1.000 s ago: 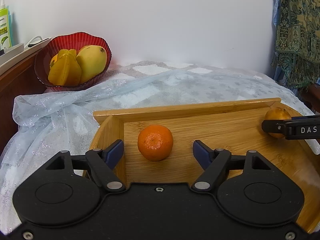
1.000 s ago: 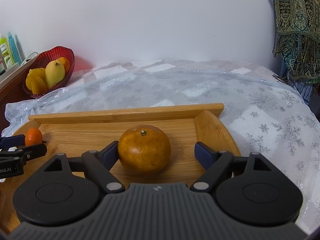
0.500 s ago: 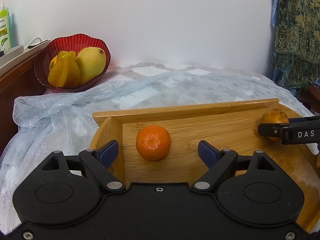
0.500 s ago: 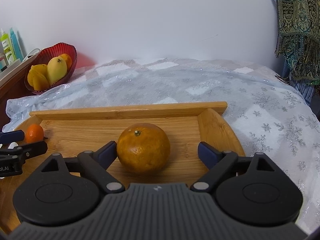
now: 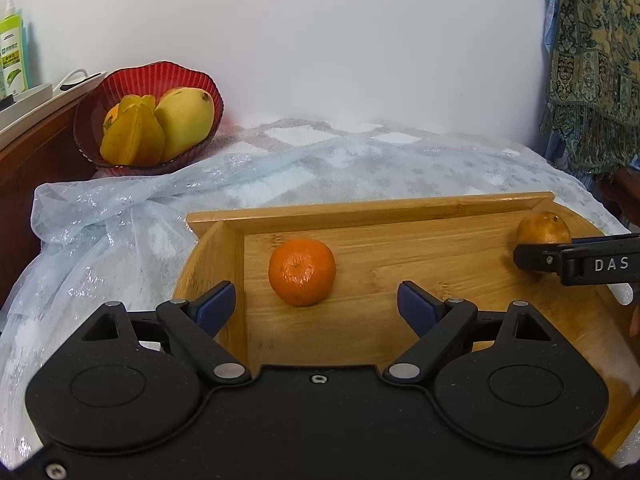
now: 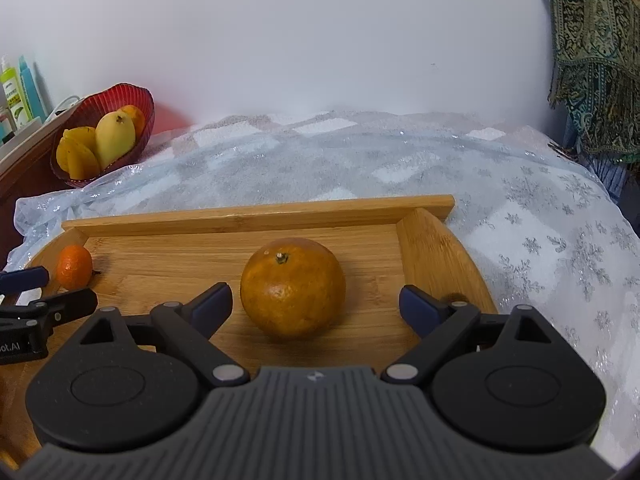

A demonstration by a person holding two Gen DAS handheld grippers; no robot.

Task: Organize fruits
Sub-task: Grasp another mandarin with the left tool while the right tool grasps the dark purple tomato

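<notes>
A small bright tangerine (image 5: pixel 302 272) lies on the wooden tray (image 5: pixel 360 208) near its left wall. My left gripper (image 5: pixel 314 294) is open around it, both blue pads clear of the fruit. A larger, duller orange (image 6: pixel 293 287) with its stem up rests near the tray's right wall (image 6: pixel 424 240). My right gripper (image 6: pixel 315 295) is open around this orange, with a narrow gap at the left pad and a wide one at the right. Each view shows the other fruit at its edge: the orange (image 5: pixel 543 231) and the tangerine (image 6: pixel 74 266).
A red ribbed bowl (image 5: pixel 120 84) stands at the back left on a dark wooden ledge, holding a mango (image 5: pixel 185 120) and a starfruit (image 5: pixel 134 136). A sheer snowflake cloth (image 6: pixel 540 248) covers the table. Bottles (image 6: pixel 16 92) stand far left, and a patterned scarf (image 5: pixel 592 60) hangs at the right.
Both grippers' jaws have spread wider, and their pads have come away from the fruits. The tangerine and the orange lie where they were on the tray.
</notes>
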